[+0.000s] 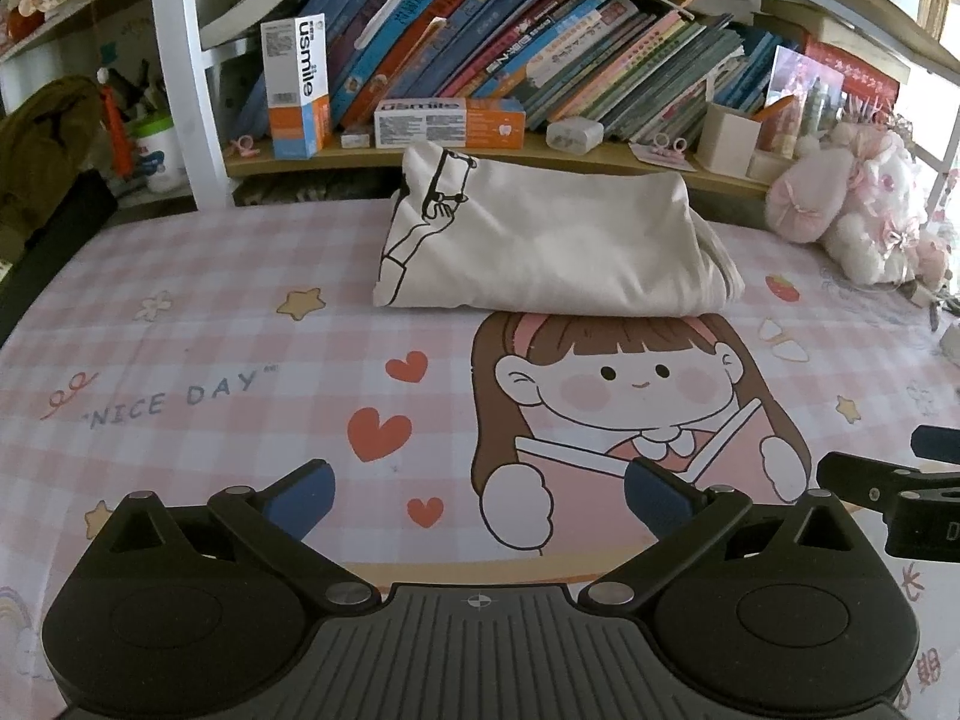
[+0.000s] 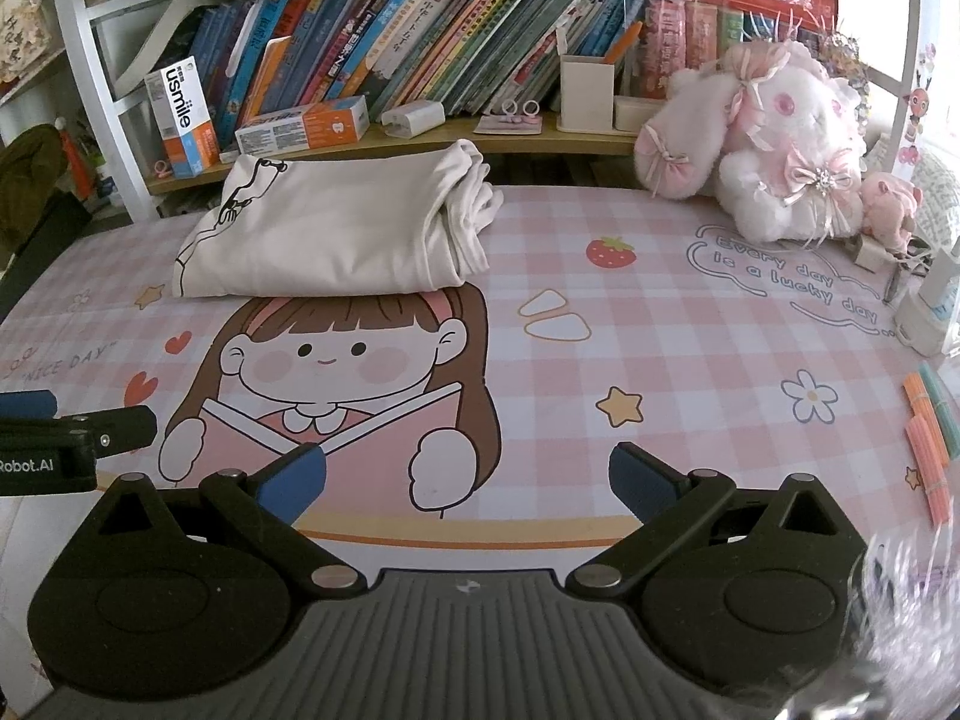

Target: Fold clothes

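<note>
Lying folded, shirt [image 1: 540,240] faces book-filled shelf [image 1: 480,153], tongs empty.

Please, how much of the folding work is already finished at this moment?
Done, it seems: the cream printed cotton garment lies folded in a compact bundle on the pink checked cartoon tablecloth. In hand: nothing; left gripper and right gripper are open, apart from it. No unfolded clothes are visible.

We read "usmile" on the upright box [image 1: 298,86], "NICE DAY" and "Every day is a lucky day" on the desk mat [image 2: 690,360], "Robot.AI" on the left gripper [image 2: 36,456].
</note>
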Motion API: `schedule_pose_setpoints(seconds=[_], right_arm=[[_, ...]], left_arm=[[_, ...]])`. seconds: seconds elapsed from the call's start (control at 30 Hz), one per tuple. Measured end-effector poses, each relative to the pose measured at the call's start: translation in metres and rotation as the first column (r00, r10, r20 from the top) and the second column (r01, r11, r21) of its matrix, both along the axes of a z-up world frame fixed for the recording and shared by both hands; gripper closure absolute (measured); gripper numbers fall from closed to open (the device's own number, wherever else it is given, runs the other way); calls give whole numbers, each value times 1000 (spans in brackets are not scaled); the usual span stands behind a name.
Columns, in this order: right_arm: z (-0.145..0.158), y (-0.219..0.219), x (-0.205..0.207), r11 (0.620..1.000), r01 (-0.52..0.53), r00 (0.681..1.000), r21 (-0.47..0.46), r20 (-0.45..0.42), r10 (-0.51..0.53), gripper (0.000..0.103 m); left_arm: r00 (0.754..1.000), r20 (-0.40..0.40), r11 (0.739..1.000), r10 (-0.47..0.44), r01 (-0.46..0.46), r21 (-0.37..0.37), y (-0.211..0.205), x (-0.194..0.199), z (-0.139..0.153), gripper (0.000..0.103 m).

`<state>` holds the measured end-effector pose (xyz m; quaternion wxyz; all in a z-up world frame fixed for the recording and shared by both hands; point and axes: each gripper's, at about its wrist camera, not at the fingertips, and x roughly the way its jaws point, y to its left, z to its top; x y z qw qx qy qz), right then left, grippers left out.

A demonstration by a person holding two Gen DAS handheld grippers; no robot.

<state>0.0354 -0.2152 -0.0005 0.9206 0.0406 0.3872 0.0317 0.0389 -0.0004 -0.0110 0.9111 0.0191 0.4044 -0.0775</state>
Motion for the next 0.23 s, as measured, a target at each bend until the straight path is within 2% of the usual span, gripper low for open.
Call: schedule_pose_setpoints(seconds=[0.23], right_arm=[[-1,0,-1,1000,6,1000,4,-4,-6,1]], left_arm=[[1000,22,1000,-21,21,17,-4,-3,0,0]])
